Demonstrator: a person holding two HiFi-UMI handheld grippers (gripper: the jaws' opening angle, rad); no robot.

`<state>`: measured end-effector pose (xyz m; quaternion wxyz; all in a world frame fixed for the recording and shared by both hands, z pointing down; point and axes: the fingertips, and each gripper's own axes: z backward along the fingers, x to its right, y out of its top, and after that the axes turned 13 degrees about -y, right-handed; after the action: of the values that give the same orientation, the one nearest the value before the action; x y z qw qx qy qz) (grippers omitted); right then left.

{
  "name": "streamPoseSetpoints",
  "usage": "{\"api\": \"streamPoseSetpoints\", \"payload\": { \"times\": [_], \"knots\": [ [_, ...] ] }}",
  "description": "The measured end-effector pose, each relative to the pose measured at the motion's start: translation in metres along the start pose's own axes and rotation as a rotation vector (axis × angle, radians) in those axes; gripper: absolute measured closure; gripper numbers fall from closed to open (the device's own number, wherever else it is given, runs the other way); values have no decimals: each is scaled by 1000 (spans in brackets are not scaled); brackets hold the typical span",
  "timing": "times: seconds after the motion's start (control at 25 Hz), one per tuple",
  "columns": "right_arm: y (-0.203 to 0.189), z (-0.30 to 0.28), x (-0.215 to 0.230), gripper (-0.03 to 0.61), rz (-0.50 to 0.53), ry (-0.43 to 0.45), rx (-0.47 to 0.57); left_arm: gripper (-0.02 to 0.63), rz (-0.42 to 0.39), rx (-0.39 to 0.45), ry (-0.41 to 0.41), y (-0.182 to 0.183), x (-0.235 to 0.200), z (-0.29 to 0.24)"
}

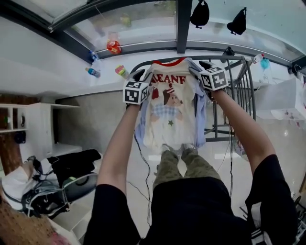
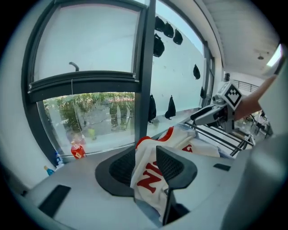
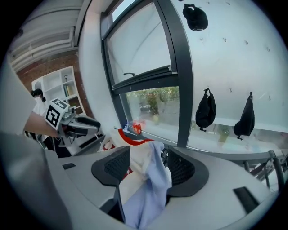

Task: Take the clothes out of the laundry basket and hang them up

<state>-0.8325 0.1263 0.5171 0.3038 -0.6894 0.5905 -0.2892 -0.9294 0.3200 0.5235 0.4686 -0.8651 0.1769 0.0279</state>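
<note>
A cream T-shirt (image 1: 169,107) with red letters, a cartoon print and light blue sleeves hangs spread over the top bar of a dark metal drying rack (image 1: 239,91). My left gripper (image 1: 142,74) is at its left shoulder and my right gripper (image 1: 200,67) at its right shoulder. In the left gripper view the jaws of the left gripper (image 2: 146,168) stand apart with the shirt's collar end (image 2: 148,179) draped loosely between them. In the right gripper view the right gripper (image 3: 146,168) stands wide, with the blue sleeve (image 3: 150,188) hanging slack in the gap.
Behind the rack is a large window with a sill holding a red pouch (image 1: 114,47) and small bottles (image 1: 93,72). Black bags (image 1: 200,14) hang on the wall above. A white shelf (image 1: 28,129) and a pile of dark clothes (image 1: 71,165) are at the left.
</note>
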Motion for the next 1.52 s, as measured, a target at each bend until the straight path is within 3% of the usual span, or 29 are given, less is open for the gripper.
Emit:
{"api": "streamPoseSetpoints", "payload": {
  "times": [0.24,0.44,0.48,0.56,0.72,0.88,1.08,1.24,1.32,1.52],
  "knots": [
    [-13,57,11,351,6,12,86,489,105,66,51,-8,25,42],
    [-23,112,28,353,-5,-3,166,565,216,227,59,0,69,84],
    [-21,128,30,365,-30,-11,197,584,212,256,46,4,82,92],
    [-20,169,31,547,-95,-49,282,600,171,308,21,11,110,111],
    [-56,260,9,578,-239,-84,354,606,67,365,-3,-2,175,147],
    [-111,333,-9,578,-290,-193,364,606,83,412,-149,-25,245,169],
    [-129,413,-14,578,-315,-383,396,606,87,376,-362,-18,333,190],
    [-157,450,-27,578,-370,-492,366,606,2,365,-536,-16,387,175],
    [-184,472,-37,578,-399,-529,350,606,-31,351,-615,-21,414,162],
    [-239,511,-57,578,-505,-559,338,606,-25,283,-746,-30,483,137]
  ]
}}
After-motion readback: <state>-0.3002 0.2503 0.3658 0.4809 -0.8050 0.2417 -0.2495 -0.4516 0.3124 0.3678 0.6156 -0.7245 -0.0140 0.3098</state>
